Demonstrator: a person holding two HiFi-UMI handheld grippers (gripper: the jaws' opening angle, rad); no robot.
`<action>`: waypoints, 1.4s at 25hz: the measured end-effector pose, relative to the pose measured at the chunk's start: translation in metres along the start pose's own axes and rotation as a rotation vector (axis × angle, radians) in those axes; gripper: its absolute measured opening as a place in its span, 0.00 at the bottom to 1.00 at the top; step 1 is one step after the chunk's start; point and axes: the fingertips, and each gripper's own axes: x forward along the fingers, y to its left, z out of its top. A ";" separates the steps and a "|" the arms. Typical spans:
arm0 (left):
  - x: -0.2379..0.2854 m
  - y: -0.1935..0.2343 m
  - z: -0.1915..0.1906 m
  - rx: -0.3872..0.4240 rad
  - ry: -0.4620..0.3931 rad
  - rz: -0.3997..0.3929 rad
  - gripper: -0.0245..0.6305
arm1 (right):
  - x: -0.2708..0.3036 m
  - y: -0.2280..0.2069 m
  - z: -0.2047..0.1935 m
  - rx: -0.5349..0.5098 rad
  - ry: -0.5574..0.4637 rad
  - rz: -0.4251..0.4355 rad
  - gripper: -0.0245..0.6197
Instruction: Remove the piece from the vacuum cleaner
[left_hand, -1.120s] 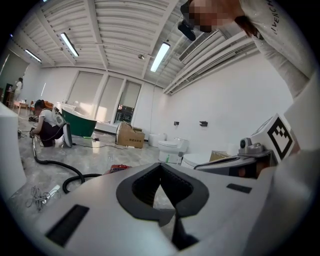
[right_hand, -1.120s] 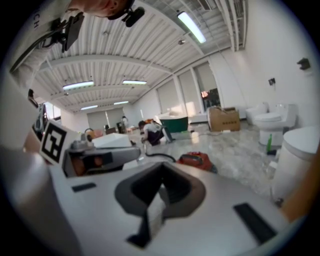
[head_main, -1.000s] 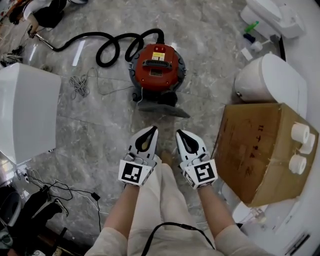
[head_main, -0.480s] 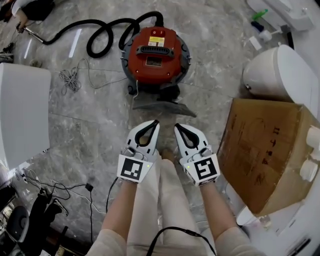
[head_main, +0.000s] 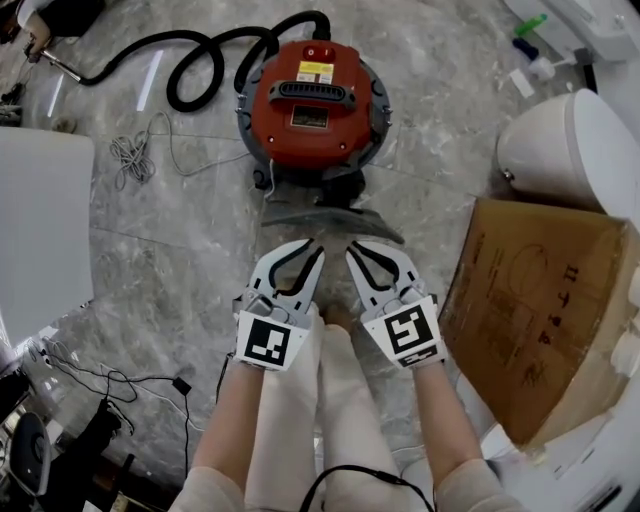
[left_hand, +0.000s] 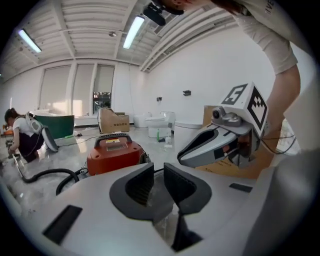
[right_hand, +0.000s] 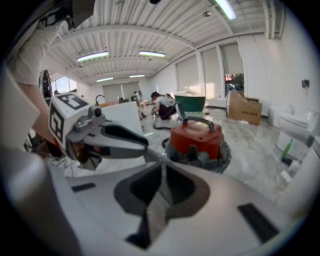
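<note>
Vacuum cleaner (head_main: 315, 95): red, round, upright on the marble floor (head_main: 180, 270). Its grey flat piece (head_main: 330, 215) sits low at the near side, against the base. Black hose (head_main: 200, 60) curls away from the far side.

Left tongs (head_main: 312, 250): tips near the piece's near edge, contact not discernible. Jaws narrowly apart, just been opening, nothing between them.

Right tongs (head_main: 355, 250): alongside, jaws closed together, empty.

Cardboard box (head_main: 540, 310) and toilet (head_main: 570, 150) to the right.
</note>
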 end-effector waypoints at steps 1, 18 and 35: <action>0.002 0.001 -0.002 0.036 0.029 0.004 0.15 | 0.002 -0.001 -0.001 -0.019 0.018 0.005 0.06; 0.034 0.028 -0.049 0.474 0.411 0.012 0.31 | 0.043 -0.030 -0.034 -0.121 0.279 0.093 0.34; 0.057 0.028 -0.075 0.621 0.592 -0.124 0.31 | 0.067 -0.037 -0.063 -0.212 0.477 0.164 0.41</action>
